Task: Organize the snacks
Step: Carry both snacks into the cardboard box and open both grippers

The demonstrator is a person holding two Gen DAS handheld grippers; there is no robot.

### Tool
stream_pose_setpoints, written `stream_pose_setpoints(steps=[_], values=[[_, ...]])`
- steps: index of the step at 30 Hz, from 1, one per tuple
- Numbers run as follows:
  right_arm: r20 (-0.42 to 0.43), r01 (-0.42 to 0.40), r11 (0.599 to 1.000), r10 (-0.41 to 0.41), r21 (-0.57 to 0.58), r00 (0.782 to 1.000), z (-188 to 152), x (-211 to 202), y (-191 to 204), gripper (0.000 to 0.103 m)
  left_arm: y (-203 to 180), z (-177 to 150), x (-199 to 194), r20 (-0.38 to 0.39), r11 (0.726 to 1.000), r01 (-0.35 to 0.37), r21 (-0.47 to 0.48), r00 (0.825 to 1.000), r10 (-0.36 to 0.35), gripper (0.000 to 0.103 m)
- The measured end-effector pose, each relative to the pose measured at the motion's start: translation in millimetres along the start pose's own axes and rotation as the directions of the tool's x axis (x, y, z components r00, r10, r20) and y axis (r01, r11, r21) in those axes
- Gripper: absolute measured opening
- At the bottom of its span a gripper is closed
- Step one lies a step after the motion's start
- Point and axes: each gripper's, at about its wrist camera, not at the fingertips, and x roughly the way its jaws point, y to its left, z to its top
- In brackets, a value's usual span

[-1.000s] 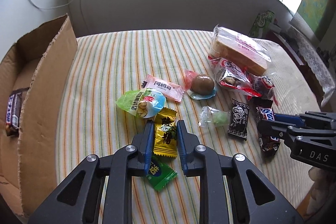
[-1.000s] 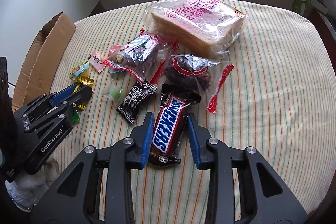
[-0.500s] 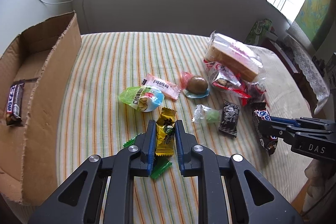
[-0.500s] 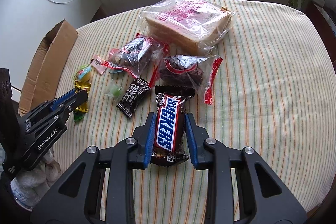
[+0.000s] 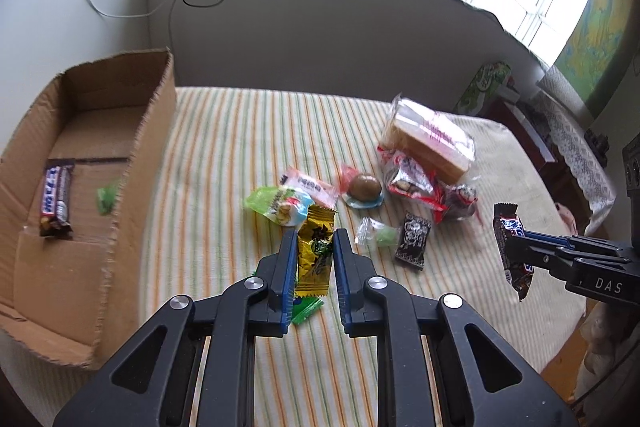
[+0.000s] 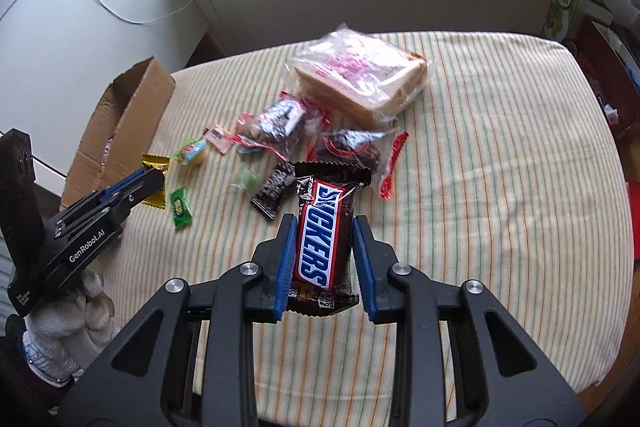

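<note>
My left gripper (image 5: 314, 243) is shut on a yellow candy packet (image 5: 316, 255) and holds it above the striped cloth. A green candy (image 5: 306, 309) lies on the cloth under it. My right gripper (image 6: 323, 229) is shut on a Snickers bar (image 6: 324, 231), lifted off the table; that bar (image 5: 510, 247) also shows at the right of the left wrist view. To the left stands an open cardboard box (image 5: 132, 163) with another Snickers bar (image 5: 56, 203) and a green candy (image 5: 106, 199) inside.
Loose snacks lie mid-table: a bagged bread loaf (image 6: 360, 75), two red-trimmed packets (image 6: 280, 127), a small black packet (image 6: 274, 193), a green jelly (image 6: 246, 181), a pink wrapper (image 5: 310, 183), a brown egg snack (image 5: 365, 187). A gloved hand (image 6: 68, 323) grips the left tool.
Both grippers have risen from the cloth, each with its snack. The yellow packet and the Snickers bar now hang clear of the table, and more of the box's inside shows.
</note>
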Motion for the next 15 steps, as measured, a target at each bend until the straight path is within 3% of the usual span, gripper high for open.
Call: stream_pose_setpoints(steps=[15], values=[[0.069, -0.11, 0.985, 0.12, -0.133, 0.99, 47, -15, 78, 0.029, 48, 10, -54, 0.091, 0.993, -0.061, -0.1, 0.993, 0.07, 0.016]])
